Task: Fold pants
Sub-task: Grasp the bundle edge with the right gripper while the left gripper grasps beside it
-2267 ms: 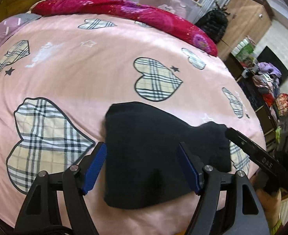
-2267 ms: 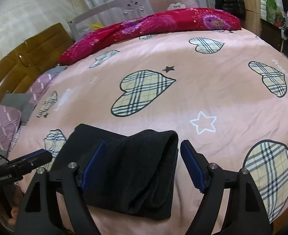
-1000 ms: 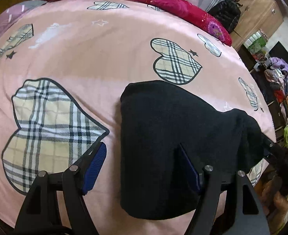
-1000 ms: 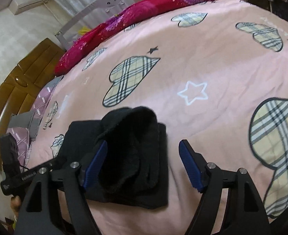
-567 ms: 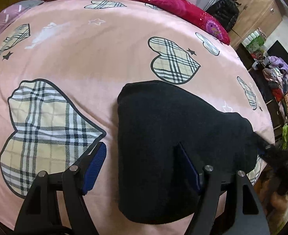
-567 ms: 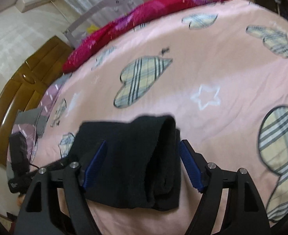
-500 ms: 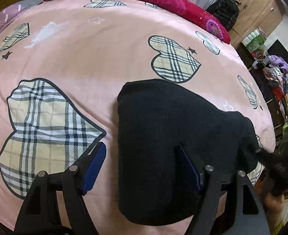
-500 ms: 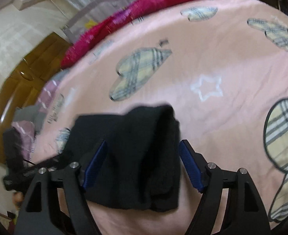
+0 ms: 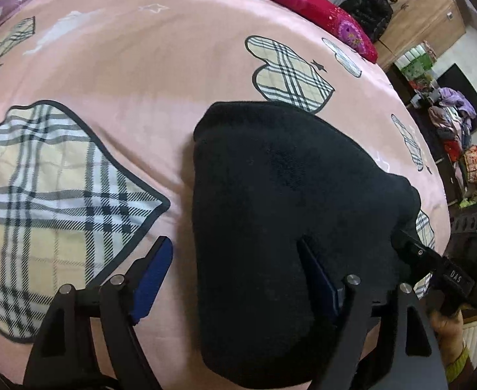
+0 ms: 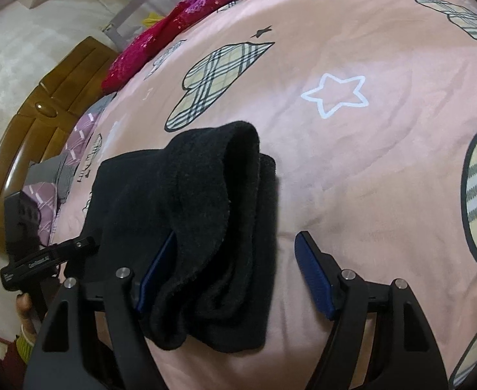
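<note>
Pants (image 9: 270, 201) lie as a thick folded bundle on the bed (image 9: 115, 74); both grippers, left gripper (image 9: 235, 276) and right gripper (image 10: 235, 269), gape wide, gripping nothing. Final fold seems underway; next, flatten the raised flap.

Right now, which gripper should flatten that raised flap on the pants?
Probably the right gripper: the raised flap of the pants lies between its open fingers. The left gripper straddles the flat end.

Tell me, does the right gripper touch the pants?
Touching. In the right wrist view the raised fold of the pants drapes over one blue finger of the open right gripper.
</note>
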{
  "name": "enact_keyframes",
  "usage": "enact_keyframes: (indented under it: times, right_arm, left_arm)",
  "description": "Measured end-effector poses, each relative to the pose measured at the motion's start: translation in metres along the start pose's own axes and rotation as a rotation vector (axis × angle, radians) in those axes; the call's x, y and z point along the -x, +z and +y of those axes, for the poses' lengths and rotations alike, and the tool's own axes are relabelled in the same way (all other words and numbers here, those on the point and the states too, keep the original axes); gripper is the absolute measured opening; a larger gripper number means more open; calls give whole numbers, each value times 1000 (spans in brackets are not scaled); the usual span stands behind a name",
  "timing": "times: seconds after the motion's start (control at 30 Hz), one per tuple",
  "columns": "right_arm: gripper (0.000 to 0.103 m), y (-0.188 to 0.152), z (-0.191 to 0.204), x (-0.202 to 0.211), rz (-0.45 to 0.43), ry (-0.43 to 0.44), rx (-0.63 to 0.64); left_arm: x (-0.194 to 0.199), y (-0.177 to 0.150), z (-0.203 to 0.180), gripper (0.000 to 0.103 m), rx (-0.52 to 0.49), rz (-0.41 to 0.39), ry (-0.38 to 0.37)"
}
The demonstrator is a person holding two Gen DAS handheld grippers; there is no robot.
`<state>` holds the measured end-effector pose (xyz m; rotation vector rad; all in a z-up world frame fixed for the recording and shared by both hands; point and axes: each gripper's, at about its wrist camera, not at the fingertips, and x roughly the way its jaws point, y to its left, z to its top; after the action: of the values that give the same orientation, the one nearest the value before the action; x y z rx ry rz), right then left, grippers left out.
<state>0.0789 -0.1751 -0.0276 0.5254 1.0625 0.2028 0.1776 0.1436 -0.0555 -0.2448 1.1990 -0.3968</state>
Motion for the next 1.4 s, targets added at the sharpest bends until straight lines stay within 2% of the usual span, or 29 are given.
enact_keyframes:
  times: [0.07,0.17,0.23,0.27,0.3,0.7,0.83,1.4]
  right_arm:
    - [74,2,2,-1,5,3,11]
    - [68,2,4,-3,15,26,19]
    - [66,2,3,-6,27,55,6]
    - [65,3,2,-8,31,64,1]
    - [64,3,2,-9,32,69,1]
    - [50,0,18,3,-13,55,47]
    - [48,2,28,11,-32,53,79]
    - [47,23,93,14,-51,143,214]
  left_arm:
    - [-2,0,1,81,-8,-9,-13]
    - [-3,-1,2,79,-12,-19,-18]
    - [-2,-2,-1,72,-11,-20,-19]
    - [-3,-1,-4,61,-9,-14,-43]
    - [-2,-2,-5,59,-3,-13,-41]
    - [26,-5,-42,39,-57,-100,87]
    - [43,-8,-44,37,-48,-131,95]
    - [119,-13,-34,37,-16,-285,239]
